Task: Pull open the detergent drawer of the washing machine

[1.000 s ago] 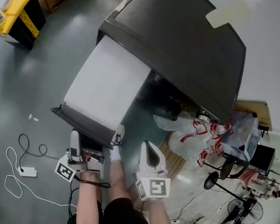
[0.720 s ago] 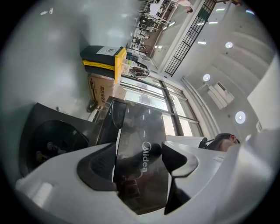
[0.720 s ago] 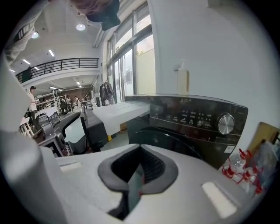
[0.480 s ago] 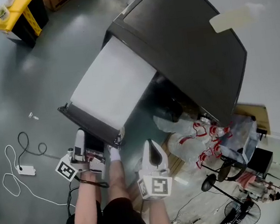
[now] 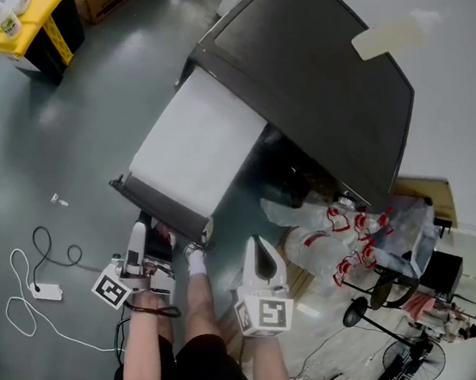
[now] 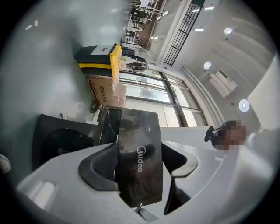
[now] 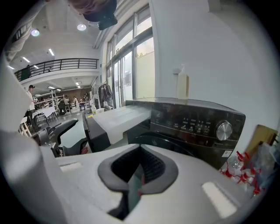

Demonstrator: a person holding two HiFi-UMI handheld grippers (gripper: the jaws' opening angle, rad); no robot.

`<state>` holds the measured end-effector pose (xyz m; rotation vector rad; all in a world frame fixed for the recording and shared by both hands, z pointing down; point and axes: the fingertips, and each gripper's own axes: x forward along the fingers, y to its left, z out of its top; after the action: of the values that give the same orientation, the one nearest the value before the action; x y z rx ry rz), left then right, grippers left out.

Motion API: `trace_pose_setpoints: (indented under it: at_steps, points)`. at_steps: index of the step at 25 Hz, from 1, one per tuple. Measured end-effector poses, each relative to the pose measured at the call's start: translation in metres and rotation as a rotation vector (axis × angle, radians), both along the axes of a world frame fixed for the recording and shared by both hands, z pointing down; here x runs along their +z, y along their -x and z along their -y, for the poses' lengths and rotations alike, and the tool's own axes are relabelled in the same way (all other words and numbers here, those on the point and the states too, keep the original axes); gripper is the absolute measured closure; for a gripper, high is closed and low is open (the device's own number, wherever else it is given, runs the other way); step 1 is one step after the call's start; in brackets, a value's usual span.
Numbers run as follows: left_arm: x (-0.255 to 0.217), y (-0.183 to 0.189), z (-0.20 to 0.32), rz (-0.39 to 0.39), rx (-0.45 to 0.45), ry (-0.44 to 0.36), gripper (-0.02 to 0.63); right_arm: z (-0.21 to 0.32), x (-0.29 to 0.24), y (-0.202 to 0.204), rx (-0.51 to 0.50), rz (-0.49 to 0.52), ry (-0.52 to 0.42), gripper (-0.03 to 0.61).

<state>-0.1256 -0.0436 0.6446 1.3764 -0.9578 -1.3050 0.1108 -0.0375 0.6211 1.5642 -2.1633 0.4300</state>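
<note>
A dark washing machine (image 5: 320, 87) stands at the upper right of the head view. Its long white detergent drawer (image 5: 189, 148) sticks far out toward the lower left and ends in a dark front panel (image 5: 158, 208). My left gripper (image 5: 139, 241) sits at that panel. In the left gripper view the glossy panel (image 6: 140, 175) with its logo lies between the jaws of the left gripper (image 6: 139, 148), which are shut on it. My right gripper (image 5: 257, 245) hangs apart from the machine, below the drawer. It is shut on nothing (image 7: 139, 168) and faces the control panel (image 7: 201, 124).
A pale bottle (image 5: 391, 32) lies on the machine's top. Plastic bags (image 5: 338, 224) and a floor fan (image 5: 416, 352) crowd the right side. A white adapter with cable (image 5: 47, 292) lies on the floor at left. A yellow bin (image 5: 26, 30) stands at far upper left.
The head view has shifted a little. The drawer stays far out and my left gripper stays at its front panel. The right gripper has hardly moved.
</note>
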Motion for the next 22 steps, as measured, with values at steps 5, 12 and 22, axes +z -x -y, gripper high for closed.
trace_pose_setpoints:
  at_steps: [5,12,22]
  points:
    - [-0.019,0.009,-0.005,0.068,0.028,0.022,0.287,0.01,-0.022,0.002,0.015,0.014,-0.032,0.575]
    - [-0.076,0.025,0.008,0.223,0.074,-0.022,0.288,0.025,-0.072,0.012,0.024,0.023,-0.097,0.575]
    - [-0.177,0.01,0.055,0.641,0.183,-0.107,0.317,0.052,-0.171,0.002,0.066,0.008,-0.238,0.575]
